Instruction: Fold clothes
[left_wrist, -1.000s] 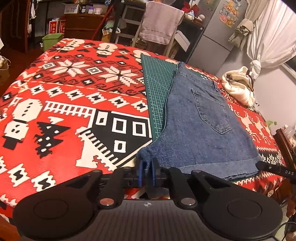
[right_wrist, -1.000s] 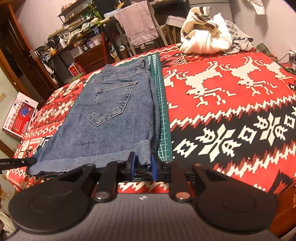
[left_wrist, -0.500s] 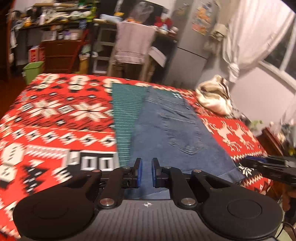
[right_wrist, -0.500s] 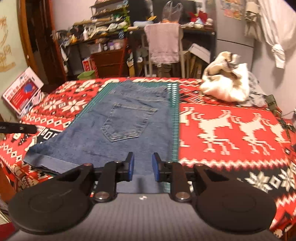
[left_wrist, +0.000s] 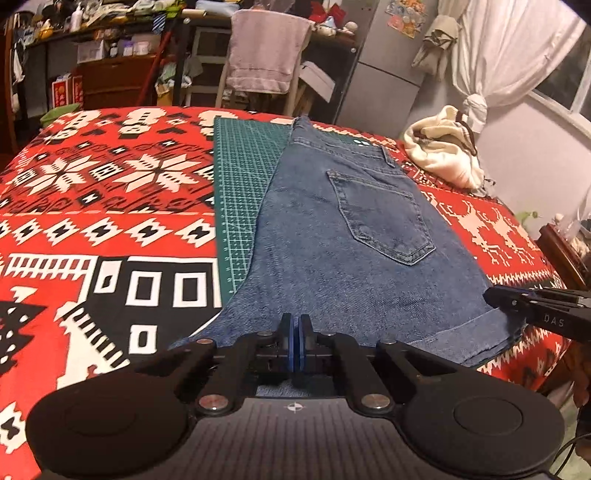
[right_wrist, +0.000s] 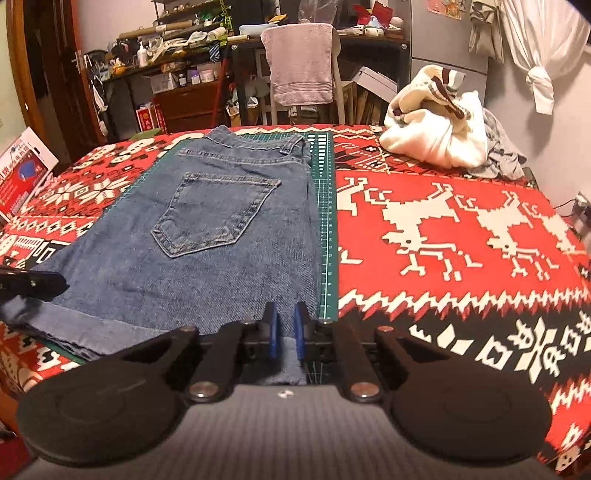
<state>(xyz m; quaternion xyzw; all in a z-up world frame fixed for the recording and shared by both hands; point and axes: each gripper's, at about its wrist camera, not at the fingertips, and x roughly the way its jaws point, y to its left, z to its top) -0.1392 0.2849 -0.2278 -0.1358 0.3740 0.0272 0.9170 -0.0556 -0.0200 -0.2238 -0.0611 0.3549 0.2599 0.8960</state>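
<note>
Desk under a red, white and black patterned cloth (left_wrist: 110, 206), green cutting mat (left_wrist: 240, 184) flat along its middle, folded denim shorts (right_wrist: 221, 236) on the mat, cream garment heap (right_wrist: 436, 133) and grey cloth (right_wrist: 506, 158) at the far corner

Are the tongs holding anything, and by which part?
Right tongs are open around the hem of the blue denim shorts, gripping nothing. Left tongs are shut at that hem; a pinch cannot be told.

Both wrist views low, near hem, facing across shorts (left_wrist: 343, 236) (shared).
</note>
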